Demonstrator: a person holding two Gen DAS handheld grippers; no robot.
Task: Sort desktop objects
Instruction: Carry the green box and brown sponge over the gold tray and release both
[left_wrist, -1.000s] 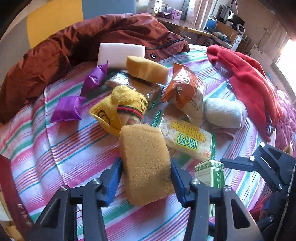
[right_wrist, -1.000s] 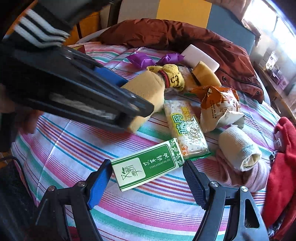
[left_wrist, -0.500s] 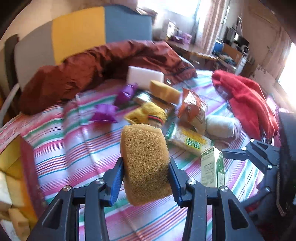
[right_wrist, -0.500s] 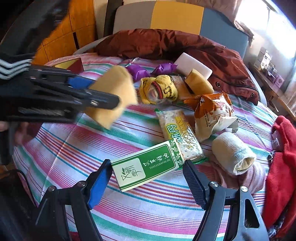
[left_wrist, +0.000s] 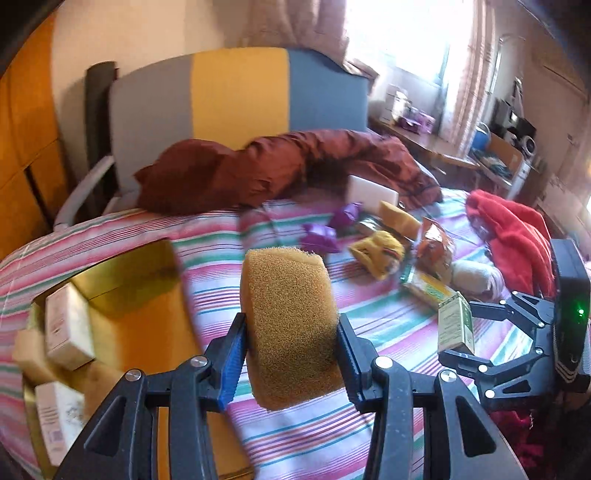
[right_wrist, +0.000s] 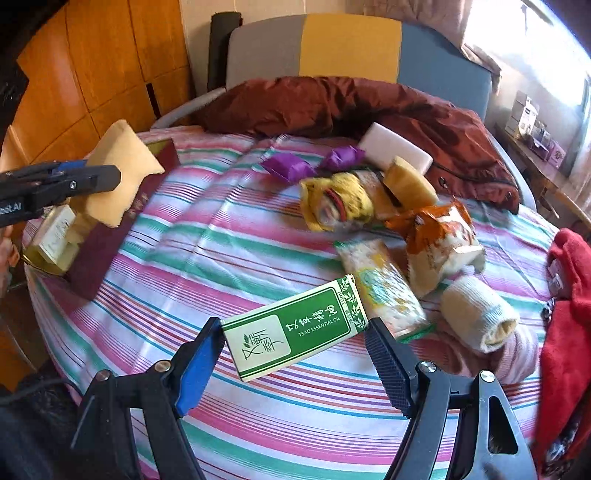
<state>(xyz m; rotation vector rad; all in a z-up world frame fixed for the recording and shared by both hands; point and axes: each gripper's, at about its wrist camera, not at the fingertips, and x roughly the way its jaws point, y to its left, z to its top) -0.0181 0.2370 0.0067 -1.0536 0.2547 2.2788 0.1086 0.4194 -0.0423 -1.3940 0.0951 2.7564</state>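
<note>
My left gripper (left_wrist: 291, 332) is shut on a yellow-brown sponge (left_wrist: 284, 288), which hangs in the air above the striped cloth. In the right wrist view that sponge (right_wrist: 122, 158) hovers by the dark red box with gold lining (right_wrist: 110, 254), at the left. My right gripper (right_wrist: 293, 332) is shut lengthwise on a green and white essential oil carton (right_wrist: 306, 317), held just above the cloth. The left wrist view shows the same carton (left_wrist: 454, 325) end-on in the right gripper (left_wrist: 458, 330).
The gold-lined box (left_wrist: 122, 280) holds small white cartons (left_wrist: 68, 325) and sponges. A pile lies beyond: purple wrappers (right_wrist: 288, 166), yellow sock (right_wrist: 340, 199), orange snack bag (right_wrist: 439, 229), cracker packet (right_wrist: 380, 284), rolled white sock (right_wrist: 476, 314), white block (right_wrist: 395, 147). Maroon jacket (right_wrist: 332, 103) behind, red cloth (right_wrist: 569, 314) right.
The left gripper lifted the sponge off the cloth and carried it left, toward the gold-lined box. The right gripper rose a little with the green carton.
</note>
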